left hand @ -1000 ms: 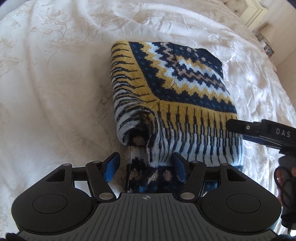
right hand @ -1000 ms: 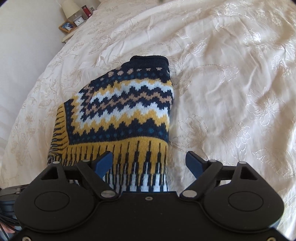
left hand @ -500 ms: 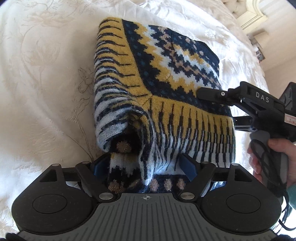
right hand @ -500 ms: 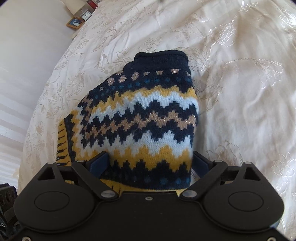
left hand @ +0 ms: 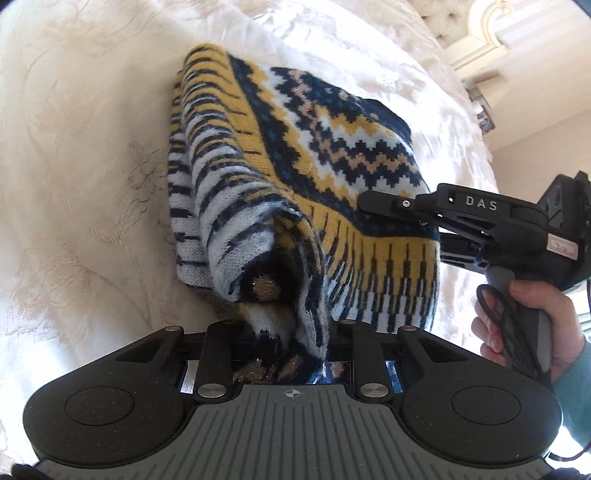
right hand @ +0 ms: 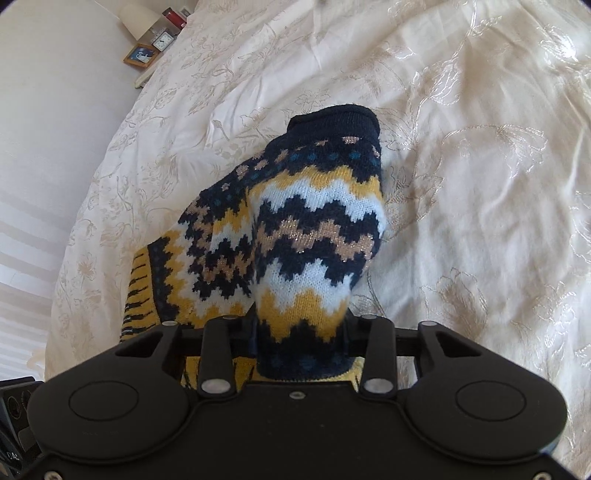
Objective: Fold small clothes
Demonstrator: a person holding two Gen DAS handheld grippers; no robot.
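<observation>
On a cream bed (left hand: 74,184), both grippers pinch a knitted sweater (left hand: 332,155): left gripper (left hand: 291,339), right gripper (right hand: 301,332). Only the left view shows "DAS" on the right gripper.

Knit folds of the sweater (left hand: 295,206) bury the fingers of both grippers. The bedside clock (right hand: 161,38) is too small to read. The right edge crops the sleeve (left hand: 576,373).

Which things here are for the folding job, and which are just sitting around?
For the job:
patterned sweater
left gripper, shut on it
right gripper, shut on it
bed cover it lies on

Just lying about:
picture frame
small clock
lamp
</observation>
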